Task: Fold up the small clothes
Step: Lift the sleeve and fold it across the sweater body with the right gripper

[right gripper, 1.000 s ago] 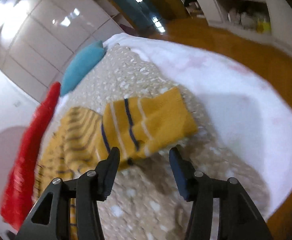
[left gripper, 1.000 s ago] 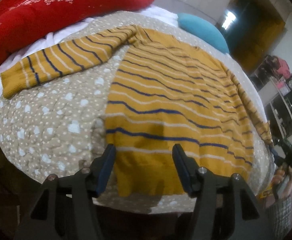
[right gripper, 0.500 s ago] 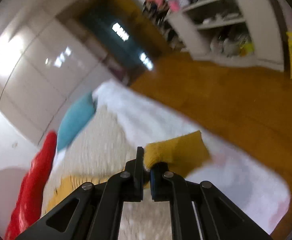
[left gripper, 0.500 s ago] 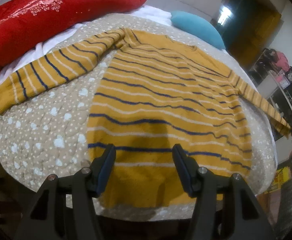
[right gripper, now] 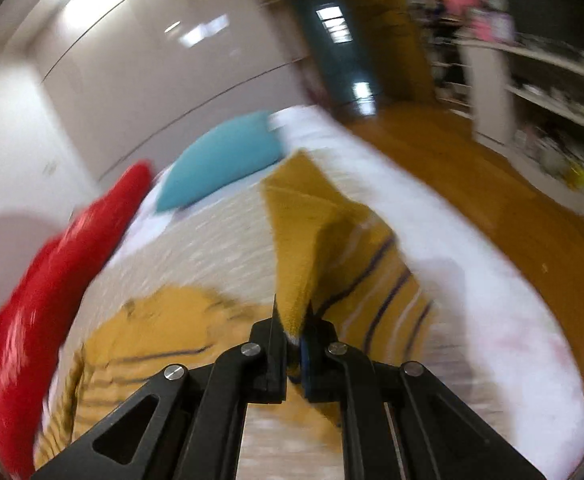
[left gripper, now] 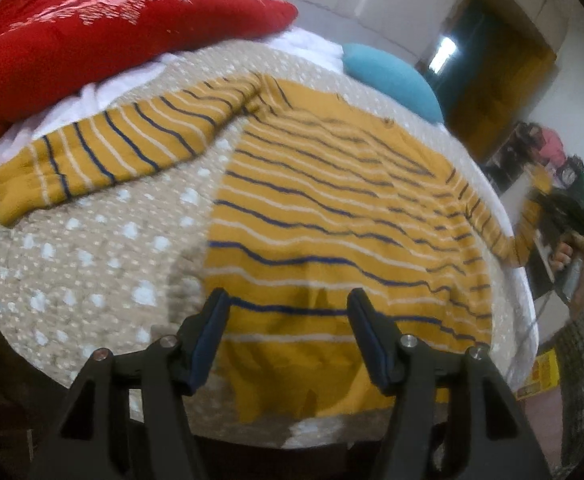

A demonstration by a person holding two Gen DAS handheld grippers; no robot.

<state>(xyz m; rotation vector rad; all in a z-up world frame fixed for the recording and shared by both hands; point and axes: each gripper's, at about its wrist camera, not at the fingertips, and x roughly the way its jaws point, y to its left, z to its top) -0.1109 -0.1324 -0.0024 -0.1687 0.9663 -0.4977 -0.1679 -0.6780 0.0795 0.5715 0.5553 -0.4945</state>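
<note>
A mustard sweater with navy and white stripes lies flat on a beige dotted quilt. Its left sleeve stretches out to the left. My left gripper is open and empty, hovering over the sweater's hem. My right gripper is shut on the right sleeve's cuff and holds it lifted off the bed; it also shows at the far right of the left wrist view, with the sleeve pulled taut.
A red cushion lies along the far left of the bed and a teal pillow at the back. White sheet borders the quilt. Wooden floor and shelves lie to the right.
My right gripper closed on the right sleeve cuff and lifted it up off the bed. My left gripper stayed open over the hem, shifting slightly.
</note>
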